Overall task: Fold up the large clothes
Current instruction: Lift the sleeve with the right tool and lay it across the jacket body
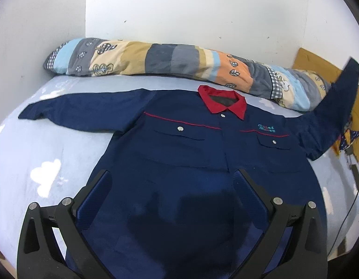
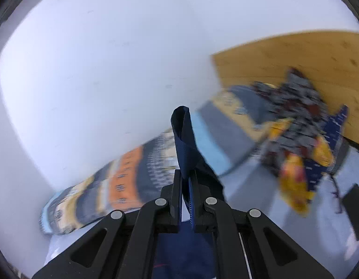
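Right gripper (image 2: 187,181) clamps the jacket's sleeve (image 1: 337,107) aloft; left gripper (image 1: 172,176) hovers spread over the jacket (image 1: 179,153). Next, likely, folding it across.

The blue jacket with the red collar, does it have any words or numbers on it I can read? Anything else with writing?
Teal embroidery on the jacket chest, above one pocket: too small and blurred to read.
Nothing else in either view carries readable words, numbers or signs.

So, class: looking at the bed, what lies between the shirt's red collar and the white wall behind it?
In the left wrist view, a long patchwork pillow lies between the red collar and the wall, above a strip of pale sheet.
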{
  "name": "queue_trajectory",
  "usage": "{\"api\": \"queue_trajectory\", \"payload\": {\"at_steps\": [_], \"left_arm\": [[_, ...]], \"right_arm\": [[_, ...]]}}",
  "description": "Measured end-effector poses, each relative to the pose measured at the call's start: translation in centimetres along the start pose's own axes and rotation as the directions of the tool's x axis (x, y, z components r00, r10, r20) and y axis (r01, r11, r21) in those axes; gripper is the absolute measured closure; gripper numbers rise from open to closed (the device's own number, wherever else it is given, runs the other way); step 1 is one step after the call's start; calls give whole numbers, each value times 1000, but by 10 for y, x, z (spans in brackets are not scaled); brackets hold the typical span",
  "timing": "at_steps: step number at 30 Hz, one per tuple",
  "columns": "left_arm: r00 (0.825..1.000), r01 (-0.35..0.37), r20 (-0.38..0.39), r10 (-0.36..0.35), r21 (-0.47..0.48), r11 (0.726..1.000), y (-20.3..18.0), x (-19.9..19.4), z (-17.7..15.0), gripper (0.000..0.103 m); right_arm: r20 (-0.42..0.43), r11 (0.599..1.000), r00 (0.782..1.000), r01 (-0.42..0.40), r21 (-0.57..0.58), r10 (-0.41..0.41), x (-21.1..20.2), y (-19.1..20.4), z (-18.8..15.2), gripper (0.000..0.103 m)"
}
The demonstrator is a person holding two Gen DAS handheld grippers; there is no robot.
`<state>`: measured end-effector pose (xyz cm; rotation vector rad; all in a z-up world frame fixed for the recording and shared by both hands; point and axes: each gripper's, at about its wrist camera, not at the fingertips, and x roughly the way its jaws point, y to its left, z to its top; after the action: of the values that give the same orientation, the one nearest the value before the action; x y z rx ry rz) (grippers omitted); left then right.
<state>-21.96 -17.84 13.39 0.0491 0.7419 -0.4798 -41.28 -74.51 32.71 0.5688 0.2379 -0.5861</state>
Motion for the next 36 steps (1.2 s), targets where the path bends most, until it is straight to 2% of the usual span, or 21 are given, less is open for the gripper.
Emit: {"api": "queue_trajectory", "payload": {"at_steps": [5, 9, 12, 15, 19, 20, 21, 23, 26, 30, 33, 34, 36], "left_arm": [[1000, 7, 10, -6, -24, 1000, 18, -10, -1, 0], [999, 18, 28, -16, -62, 998, 35, -20, -1, 0], [999, 29, 32, -26, -96, 995, 50, -24, -2, 0], [999, 23, 32, -19, -118, 993, 62, -26, -3, 0], [1000, -2, 27, 6, -157, 988, 79, -27, -3, 0], [1000, -6, 26, 10, -171, 985, 83, -27, -3, 0], [1000, -6, 27, 11, -179, 984, 86, -27, -3, 0], [999, -11, 28, 17, -189, 982, 92, -27, -2, 0], [1000, -9, 18, 13, -206, 979, 99, -26, -3, 0], [1000, -4, 3, 5, -224, 975, 104, -22, -3, 0], [1000, 2, 0, -2, -234, 972, 107, -20, -3, 0], [1000, 1, 0, -1, -236, 972, 108, -21, -3, 0], [1000, -4, 1, 4, -243, 970, 110, -22, -2, 0]], "right_arm": [[-32, 982, 992, -125, -142, 122, -5, 134, -9, 98], [-90, 947, 975, -217, -238, 201, 6, 229, -43, 98], [-157, 915, 957, -280, -291, 243, 24, 296, -91, 98], [-246, 888, 930, -341, -307, 272, 51, 350, -156, 98], [-389, 859, 881, -401, -317, 268, 100, 403, -270, 98], [-416, 855, 870, -412, -315, 266, 110, 410, -292, 98], [-462, 857, 852, -414, -307, 246, 127, 416, -329, 98], [-534, 863, 815, -422, -279, 226, 150, 416, -380, 97], [-614, 870, 772, -408, -278, 166, 178, 414, -447, 98], [-647, 882, 752, -382, -276, 124, 191, 406, -485, 97], [-664, 877, 732, -408, -254, 148, 193, 402, -494, 92], [-679, 874, 718, -419, -245, 154, 194, 401, -495, 88], [-732, 854, 660, -470, -224, 171, 192, 404, -493, 78]]}}
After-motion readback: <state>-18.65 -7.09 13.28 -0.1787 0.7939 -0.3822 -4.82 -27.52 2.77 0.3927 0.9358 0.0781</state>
